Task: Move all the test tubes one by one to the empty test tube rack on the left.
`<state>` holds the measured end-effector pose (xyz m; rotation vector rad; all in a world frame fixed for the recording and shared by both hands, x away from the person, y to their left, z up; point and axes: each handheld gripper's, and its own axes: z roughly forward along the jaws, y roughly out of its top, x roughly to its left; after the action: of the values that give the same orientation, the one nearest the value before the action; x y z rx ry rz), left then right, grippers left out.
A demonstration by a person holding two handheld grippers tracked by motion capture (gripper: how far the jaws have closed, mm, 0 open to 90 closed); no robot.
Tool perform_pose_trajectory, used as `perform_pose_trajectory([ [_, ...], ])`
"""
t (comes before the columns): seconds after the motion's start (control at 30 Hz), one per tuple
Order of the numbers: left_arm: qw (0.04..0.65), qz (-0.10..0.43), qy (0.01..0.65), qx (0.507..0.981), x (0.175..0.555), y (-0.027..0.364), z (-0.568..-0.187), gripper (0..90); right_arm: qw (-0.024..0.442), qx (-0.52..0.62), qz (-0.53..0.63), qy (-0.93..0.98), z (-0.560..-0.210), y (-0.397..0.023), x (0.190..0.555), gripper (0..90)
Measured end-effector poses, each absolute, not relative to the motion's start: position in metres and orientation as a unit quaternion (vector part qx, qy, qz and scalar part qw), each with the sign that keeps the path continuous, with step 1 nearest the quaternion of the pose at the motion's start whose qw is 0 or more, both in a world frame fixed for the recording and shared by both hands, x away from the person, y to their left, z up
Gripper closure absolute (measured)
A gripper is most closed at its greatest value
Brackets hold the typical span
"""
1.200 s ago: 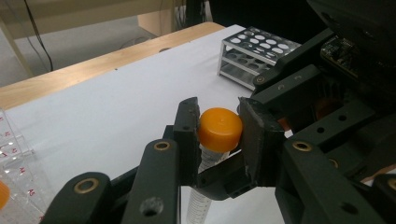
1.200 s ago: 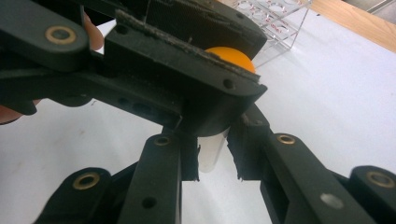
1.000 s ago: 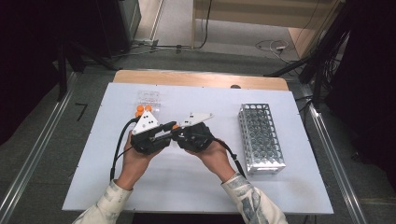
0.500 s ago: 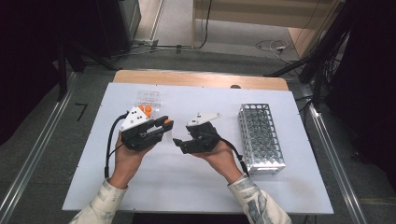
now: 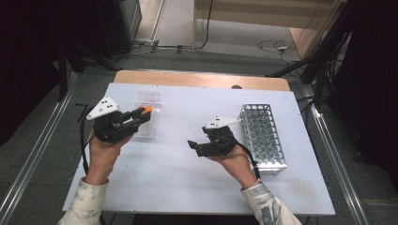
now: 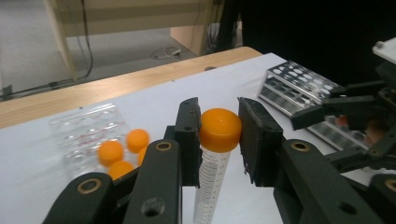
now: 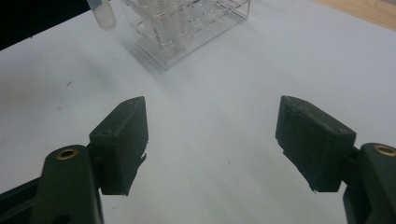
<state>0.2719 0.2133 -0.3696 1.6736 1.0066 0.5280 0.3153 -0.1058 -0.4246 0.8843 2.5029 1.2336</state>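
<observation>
Gripping an orange-capped tube (image 6: 218, 140), left claw (image 6: 218, 135); right claw (image 7: 212, 140) just opened, empty.

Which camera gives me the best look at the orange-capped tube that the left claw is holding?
The left gripper view: the tube, cap and printed scale sit close up between the left claw. The high view shows a small orange cap; the right gripper view catches its clear lower end.

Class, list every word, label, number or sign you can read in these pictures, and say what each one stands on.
No text can be read.
Tube with the orange cap, held in the left hand-held gripper: printed graduation marks down its side, too small and blurred to read.
Clear plastic rack: reddish markings on the tubes inside, too blurred to read.
Metal rack: no lettering visible.
</observation>
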Motion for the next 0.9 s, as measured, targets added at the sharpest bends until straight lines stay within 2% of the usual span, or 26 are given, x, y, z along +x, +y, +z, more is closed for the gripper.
perform_pose_trajectory([
  [0.27, 0.517, 0.263, 0.450, 0.679, 0.270, 0.239, -0.366, 70.0, 0.114, 0.306, 0.424, 0.845, -0.423, -0.121, 0.313, 24.0],
  [0.6, 0.505, 0.314, 0.466, 0.655, 0.284, 0.248, -0.375, 70.0, 0.115, 0.315, 0.424, 0.841, -0.426, -0.131, 0.312, 24.2],
  [0.9, 0.497, 0.314, 0.470, 0.658, 0.300, 0.245, -0.390, 69.9, 0.117, 0.321, 0.427, 0.837, -0.425, -0.137, 0.312, 24.5],
])
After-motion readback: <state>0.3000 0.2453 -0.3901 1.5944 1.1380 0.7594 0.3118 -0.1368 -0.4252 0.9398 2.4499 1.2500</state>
